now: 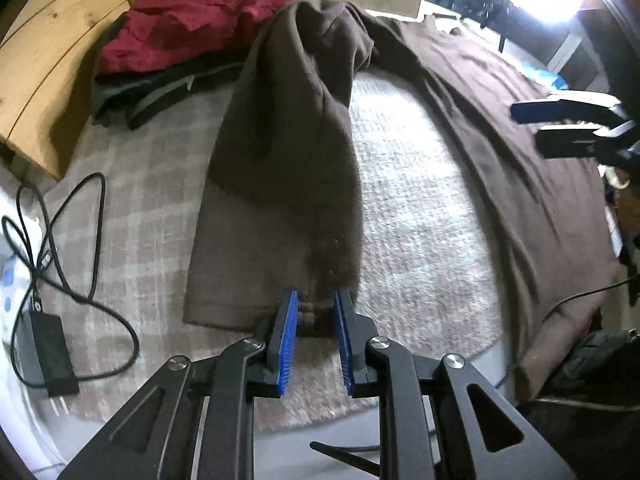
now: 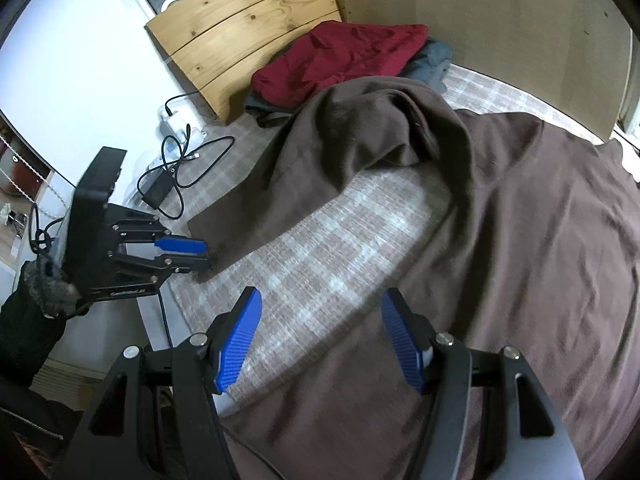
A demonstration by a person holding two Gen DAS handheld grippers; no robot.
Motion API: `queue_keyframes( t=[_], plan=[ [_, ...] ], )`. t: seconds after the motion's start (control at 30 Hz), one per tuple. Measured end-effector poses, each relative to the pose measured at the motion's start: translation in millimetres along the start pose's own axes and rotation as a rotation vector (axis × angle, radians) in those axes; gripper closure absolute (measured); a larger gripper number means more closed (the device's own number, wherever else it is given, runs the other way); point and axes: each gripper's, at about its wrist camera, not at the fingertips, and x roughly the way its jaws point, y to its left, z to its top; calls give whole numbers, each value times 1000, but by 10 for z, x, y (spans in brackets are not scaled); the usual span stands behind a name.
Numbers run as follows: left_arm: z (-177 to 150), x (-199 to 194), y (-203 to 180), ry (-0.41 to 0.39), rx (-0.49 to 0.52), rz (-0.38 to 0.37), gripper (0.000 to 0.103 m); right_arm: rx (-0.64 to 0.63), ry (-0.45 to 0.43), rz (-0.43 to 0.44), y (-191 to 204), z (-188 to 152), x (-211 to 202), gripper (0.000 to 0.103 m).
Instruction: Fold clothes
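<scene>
The brown long-sleeved top [image 1: 480, 120] lies spread on the plaid blanket [image 1: 420, 220], its body to the right and one sleeve [image 1: 280, 168] stretched toward you on the left.

Your left gripper [image 1: 316, 312] sits at that sleeve's cuff [image 1: 256, 308], pads partly apart with the hem between them; I cannot tell whether they pinch it. If you are folding this sleeve in, bite the full cuff and keep it flat as you carry it over the body.

Your right gripper [image 2: 320, 340] hovers wide open above the blanket beside the top's near edge, holding nothing. A folded red garment [image 1: 192, 28] rests far left.
</scene>
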Motion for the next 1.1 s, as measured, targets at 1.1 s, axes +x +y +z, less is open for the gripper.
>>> queue_keyframes(
  t=[1.1],
  plan=[
    [959, -1550, 469, -125, 311, 351, 98, -224, -27, -121, -522, 1336, 907, 70]
  ],
)
